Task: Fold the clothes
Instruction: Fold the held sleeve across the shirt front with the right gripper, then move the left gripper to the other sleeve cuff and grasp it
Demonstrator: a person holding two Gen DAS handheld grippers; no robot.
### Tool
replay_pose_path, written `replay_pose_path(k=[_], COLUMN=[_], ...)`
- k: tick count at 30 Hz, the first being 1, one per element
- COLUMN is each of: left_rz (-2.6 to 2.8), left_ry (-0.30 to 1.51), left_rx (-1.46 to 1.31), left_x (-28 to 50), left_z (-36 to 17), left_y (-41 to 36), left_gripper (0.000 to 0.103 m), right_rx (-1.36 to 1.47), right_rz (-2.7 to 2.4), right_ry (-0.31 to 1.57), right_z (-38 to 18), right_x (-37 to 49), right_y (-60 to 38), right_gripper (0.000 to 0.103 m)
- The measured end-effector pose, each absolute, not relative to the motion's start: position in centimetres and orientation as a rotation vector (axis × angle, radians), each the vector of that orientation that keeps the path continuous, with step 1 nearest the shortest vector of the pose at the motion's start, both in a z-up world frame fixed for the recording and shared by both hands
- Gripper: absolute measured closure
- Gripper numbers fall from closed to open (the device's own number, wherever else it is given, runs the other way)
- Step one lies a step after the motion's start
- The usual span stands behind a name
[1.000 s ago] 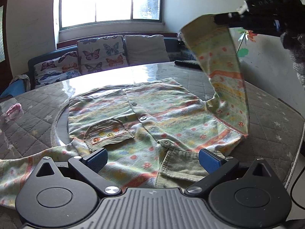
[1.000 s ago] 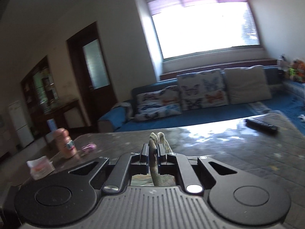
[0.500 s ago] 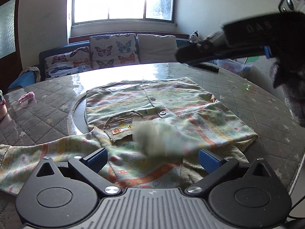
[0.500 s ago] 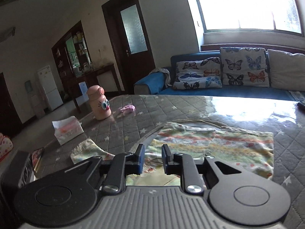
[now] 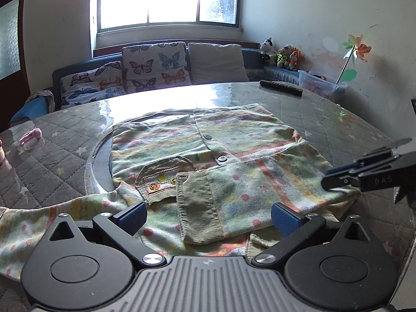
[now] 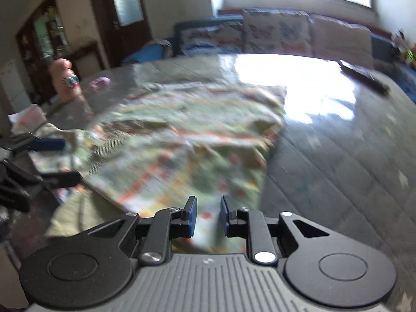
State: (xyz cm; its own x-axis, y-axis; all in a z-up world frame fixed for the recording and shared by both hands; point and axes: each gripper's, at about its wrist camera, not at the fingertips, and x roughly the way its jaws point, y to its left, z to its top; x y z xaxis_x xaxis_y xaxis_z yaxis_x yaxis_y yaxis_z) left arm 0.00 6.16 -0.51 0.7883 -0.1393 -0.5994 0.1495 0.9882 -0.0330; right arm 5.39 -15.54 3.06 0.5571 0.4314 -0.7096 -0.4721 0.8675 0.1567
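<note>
A patterned green, orange and yellow child's cardigan (image 5: 208, 153) lies flat on the round table (image 5: 338, 119), front up, with buttons and a pocket. Its right sleeve (image 5: 260, 187) lies folded across the body, the ribbed cuff (image 5: 197, 208) near the middle. Its left sleeve (image 5: 52, 218) stretches out to the left. My left gripper (image 5: 208, 217) is open and empty, low over the near edge of the cardigan. My right gripper (image 6: 208, 218) is open and empty over the cardigan's right side (image 6: 182, 150); that view is blurred. It also shows in the left wrist view (image 5: 335, 176).
A black remote (image 5: 280, 87) lies at the table's far right. A small pink object (image 5: 31, 139) lies at the left, and a pink bottle (image 6: 66, 80) stands beyond it. A sofa with butterfly cushions (image 5: 153, 67) stands behind the table.
My right gripper carried the right sleeve from high in the air down across the cardigan's body, let it go, opened, and drew back to the right. My left gripper stayed open.
</note>
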Motion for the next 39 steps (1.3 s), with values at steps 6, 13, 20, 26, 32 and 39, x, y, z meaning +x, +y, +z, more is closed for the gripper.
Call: replay_pose_path(k=[6, 13, 20, 26, 32, 39], left_rz=[-0.121, -0.057, -0.009, 0.03, 0.061, 0.152], left_ry=[0.656, 0.676, 0.705, 0.718, 0.714, 0.697], left_rx=[0.015, 0.004, 0.03, 0.08, 0.066, 0.0], left_x=[0.8, 1.6, 2.4, 2.3, 1.6, -0.1], left_z=[-0.6, -1.0, -1.8, -2.3, -2.0, -1.3], left_y=[6.8, 7.8, 8.0, 7.8, 9.0, 12.0], left_gripper=[0.0, 0.0, 0.0, 0.001, 0.005, 0.009], right_rx=[-0.1, -0.111, -0.115, -0.156, -0.232, -0.293], right_rz=[0.515, 0.502, 0.51, 0.634, 0.734, 0.766], right_ry=[0.752, 0.758, 0.745, 0.733, 0.719, 0.665], right_z=[4.1, 2.7, 3.2, 3.5, 3.0, 3.5], right_x=[6.1, 10.5, 10.0, 8.6, 7.1, 5.8], right_y=[-15.5, -14.1, -13.7, -10.2, -6.5, -4.9], right_gripper=[0.086, 0.085, 0.079, 0.074, 0.072, 0.071])
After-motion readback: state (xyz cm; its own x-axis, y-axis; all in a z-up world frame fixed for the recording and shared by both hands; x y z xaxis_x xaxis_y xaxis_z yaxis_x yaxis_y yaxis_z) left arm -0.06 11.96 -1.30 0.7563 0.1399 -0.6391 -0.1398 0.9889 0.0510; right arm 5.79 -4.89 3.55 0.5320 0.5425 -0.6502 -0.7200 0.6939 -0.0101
